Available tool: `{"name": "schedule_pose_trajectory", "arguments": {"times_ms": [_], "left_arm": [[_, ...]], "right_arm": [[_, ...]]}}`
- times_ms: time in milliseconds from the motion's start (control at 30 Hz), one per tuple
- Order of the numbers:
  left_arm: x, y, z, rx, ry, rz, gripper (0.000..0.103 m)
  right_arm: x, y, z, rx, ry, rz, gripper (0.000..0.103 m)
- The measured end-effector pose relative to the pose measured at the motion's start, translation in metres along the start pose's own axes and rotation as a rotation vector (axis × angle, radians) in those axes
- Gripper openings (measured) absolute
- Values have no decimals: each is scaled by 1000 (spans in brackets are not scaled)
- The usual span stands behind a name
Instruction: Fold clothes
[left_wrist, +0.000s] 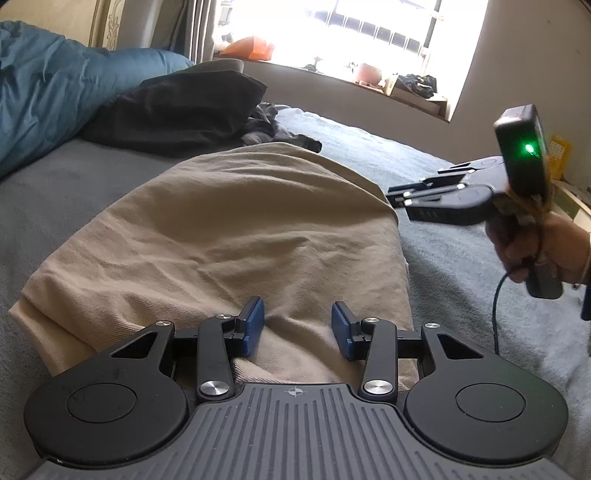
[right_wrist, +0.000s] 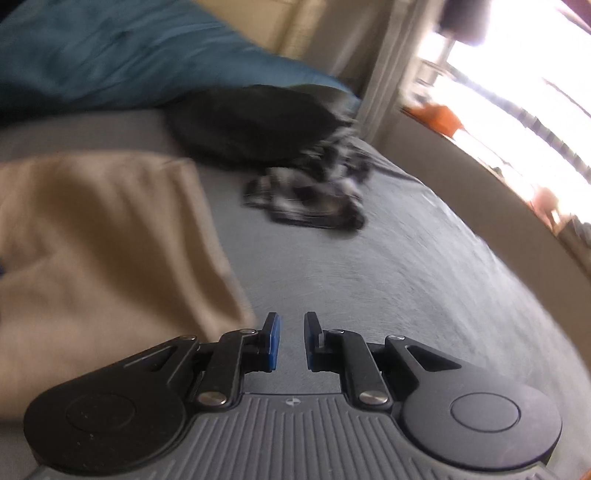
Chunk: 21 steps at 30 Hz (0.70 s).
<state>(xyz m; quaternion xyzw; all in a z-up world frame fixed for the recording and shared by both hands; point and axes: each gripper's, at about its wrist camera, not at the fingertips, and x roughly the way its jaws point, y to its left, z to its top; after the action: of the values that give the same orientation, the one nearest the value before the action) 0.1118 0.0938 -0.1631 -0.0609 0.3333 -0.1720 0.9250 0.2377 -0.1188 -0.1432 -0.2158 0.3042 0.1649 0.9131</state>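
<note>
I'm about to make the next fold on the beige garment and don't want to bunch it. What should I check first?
1. Left claw over the beige garment: ok, jaws apart, cloth below them.
2. Left claw gripping cloth: cannot tell; pads look clear of it.
3. Right claw empty: ok, nothing between its pads.
4. Right claw at the garment's edge: not ok, it is over the grey bedcover.
5. Patterned clothes clear of the garment: ok.
6. Right view sharp: not ok, blurred.
</note>
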Motion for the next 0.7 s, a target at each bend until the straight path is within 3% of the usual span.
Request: {"name": "schedule_pose_trajectory", "arguments": {"times_ms": [100, 267, 433, 600, 700], "left_arm": [[0, 1, 0, -4, -2, -3, 41], [0, 0, -2, -1, -10, 1, 41], [0, -1, -2, 16, -8, 4, 41], [0, 1, -1, 10, -3, -2, 41], [-1, 2, 0, 2, -1, -8, 41]], "right_arm": [[-11, -5, -2, 20, -11, 6, 14], [-42, 7, -16, -64, -12, 62, 15], [-41, 26, -24, -135, 5, 74, 14], [-8, 14, -8, -10, 15, 13, 15], [-18, 8, -3, 10, -13, 13, 15]]}}
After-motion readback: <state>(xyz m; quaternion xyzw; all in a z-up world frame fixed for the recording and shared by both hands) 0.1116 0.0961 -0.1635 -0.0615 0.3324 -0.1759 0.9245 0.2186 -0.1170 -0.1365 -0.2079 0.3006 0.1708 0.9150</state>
